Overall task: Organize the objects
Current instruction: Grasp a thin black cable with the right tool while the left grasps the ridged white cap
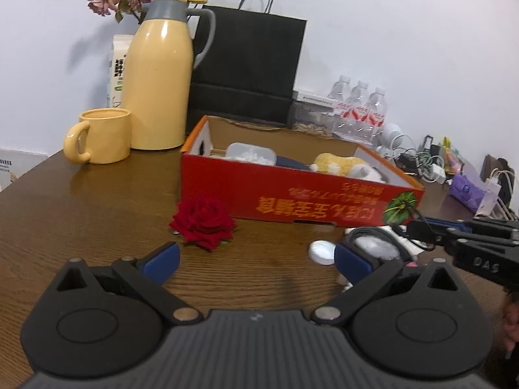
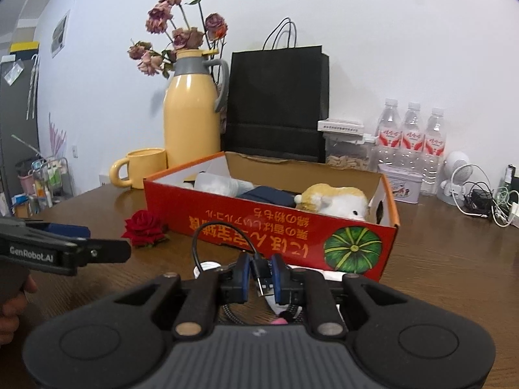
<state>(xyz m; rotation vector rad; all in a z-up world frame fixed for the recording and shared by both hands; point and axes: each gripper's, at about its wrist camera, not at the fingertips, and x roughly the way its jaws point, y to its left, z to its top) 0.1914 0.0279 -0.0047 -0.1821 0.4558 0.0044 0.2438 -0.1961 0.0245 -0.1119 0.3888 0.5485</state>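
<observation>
A red cardboard box [image 1: 292, 194] [image 2: 246, 223] stands open on the wooden table and holds a plush toy [image 1: 343, 165] [image 2: 334, 199], a dark blue item [image 2: 269, 196] and a clear plastic container [image 1: 251, 153]. A red rose head [image 1: 202, 222] [image 2: 144, 228] lies in front of the box's left end. My left gripper [image 1: 256, 261] is open and empty, just short of the rose. My right gripper [image 2: 261, 275] is shut on a black USB cable [image 2: 261, 274] whose loop rises in front of the box. White items [image 1: 324, 251] lie under it.
A yellow jug [image 1: 160, 77] and yellow mug [image 1: 103, 136] stand behind the box at left, with dried roses, a black paper bag [image 1: 249, 61], water bottles [image 2: 412, 136] and a clear container. Chargers and cables [image 2: 486, 201] lie at far right.
</observation>
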